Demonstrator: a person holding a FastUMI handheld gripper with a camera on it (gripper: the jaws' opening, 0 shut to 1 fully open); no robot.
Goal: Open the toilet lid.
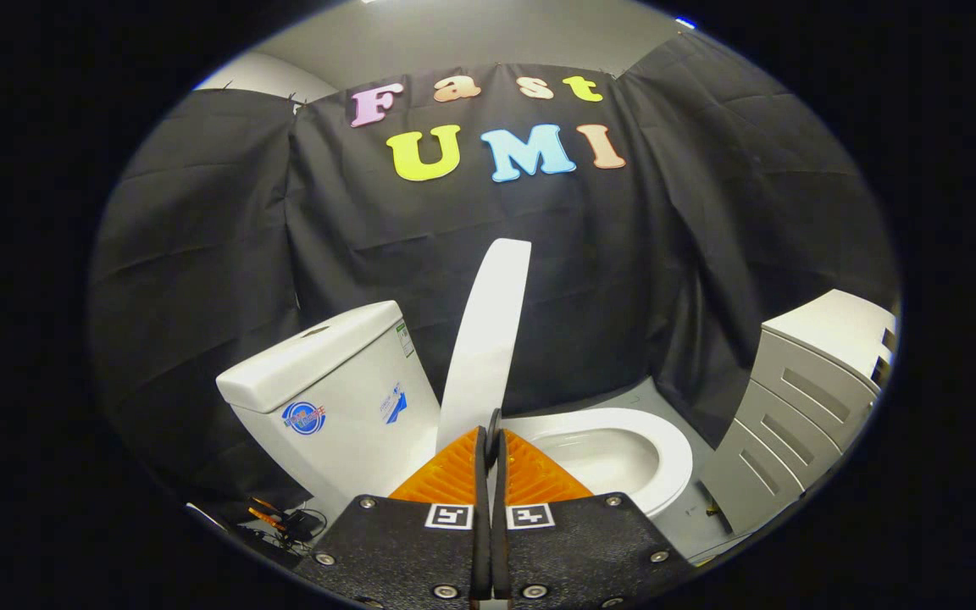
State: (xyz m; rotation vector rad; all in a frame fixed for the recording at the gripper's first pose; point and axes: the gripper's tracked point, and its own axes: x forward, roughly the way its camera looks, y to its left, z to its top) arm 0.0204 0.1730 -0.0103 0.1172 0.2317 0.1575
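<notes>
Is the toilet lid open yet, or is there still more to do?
Nearly done. The lid stands raised, almost upright beside the tank, and the seat and bowl lie uncovered. The gripper has its fingers closed together right at the lid's lower edge; whether they pinch it is unclear. What seems left: rest the lid back and let go.

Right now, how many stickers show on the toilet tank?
3: a round one on the tank side facing the fingers, a smaller one nearer the raised lid, one by the tank's upper corner. Others may be hidden.
</notes>
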